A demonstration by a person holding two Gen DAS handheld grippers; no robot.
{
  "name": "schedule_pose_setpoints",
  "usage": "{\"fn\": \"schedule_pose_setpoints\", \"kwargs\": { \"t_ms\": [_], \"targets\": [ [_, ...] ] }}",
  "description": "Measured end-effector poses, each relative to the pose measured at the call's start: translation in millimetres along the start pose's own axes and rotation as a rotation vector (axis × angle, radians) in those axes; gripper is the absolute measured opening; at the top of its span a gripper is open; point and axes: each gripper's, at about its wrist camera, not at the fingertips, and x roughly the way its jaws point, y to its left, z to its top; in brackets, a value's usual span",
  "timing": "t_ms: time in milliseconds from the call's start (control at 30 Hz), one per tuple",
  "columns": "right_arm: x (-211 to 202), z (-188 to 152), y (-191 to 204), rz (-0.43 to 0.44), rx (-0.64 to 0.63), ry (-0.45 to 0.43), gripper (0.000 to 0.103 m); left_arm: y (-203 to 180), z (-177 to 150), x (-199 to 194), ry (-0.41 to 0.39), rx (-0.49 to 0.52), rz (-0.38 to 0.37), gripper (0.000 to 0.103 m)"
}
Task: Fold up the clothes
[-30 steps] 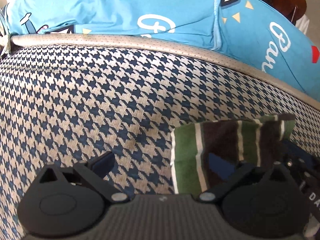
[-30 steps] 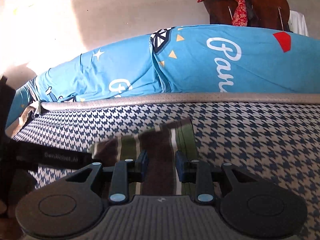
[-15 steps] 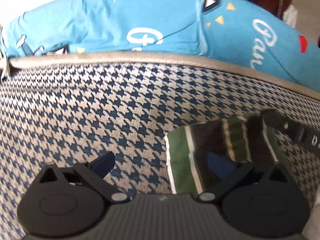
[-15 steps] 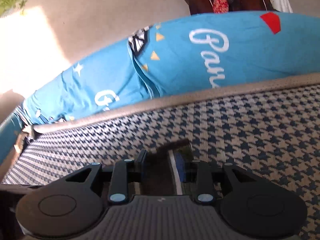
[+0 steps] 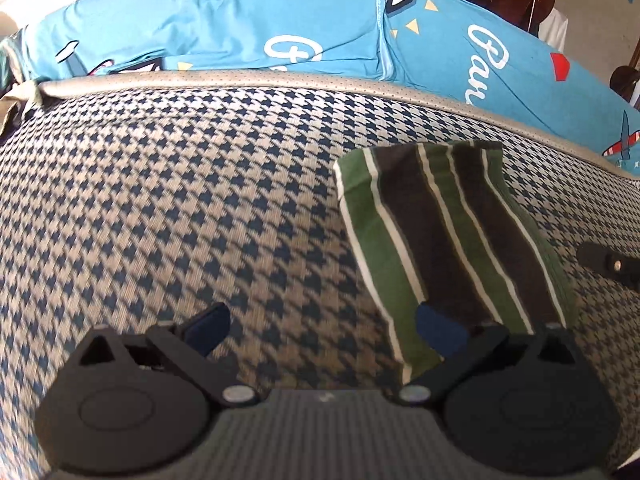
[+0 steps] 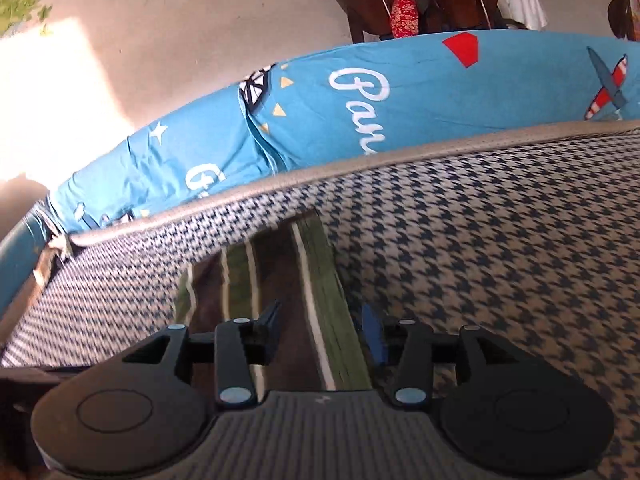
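Houndstooth cushion (image 5: 168, 208) bears striped cloth (image 5: 452, 236); both grippers released, right (image 6: 324, 334) perhaps widening.

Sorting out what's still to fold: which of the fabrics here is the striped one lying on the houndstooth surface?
The small folded green-and-brown striped cloth; the blue printed fabric is starred and lettered, behind the piping.

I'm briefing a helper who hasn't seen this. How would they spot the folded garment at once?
Find the houndstooth-patterned surface below the bright blue printed sheet. The small folded garment lies flat on it, the only green, dark and white striped piece.
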Motion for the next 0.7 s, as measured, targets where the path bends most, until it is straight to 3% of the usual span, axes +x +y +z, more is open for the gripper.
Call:
{"fn": "schedule_pose_setpoints", "kwargs": {
  "t_ms": [333, 433, 700],
  "targets": [
    [-1.8, -13.6, -15.5, -0.021, 0.067, 0.051, 0.049, 9.0, -17.0, -15.8, 0.047, -0.018, 0.039, 0.103],
    [3.2, -12.2, -21.1, -0.010, 0.130, 0.062, 0.049, 14.6, -7.9, -21.0, 0.035, -0.021, 0.022, 0.103],
    [9.9, -11.5, -15.5, -0.028, 0.187, 0.028, 0.050, 21.8, 24.0, 8.8, 0.055, -0.023, 0.084, 0.103]
  ]
}}
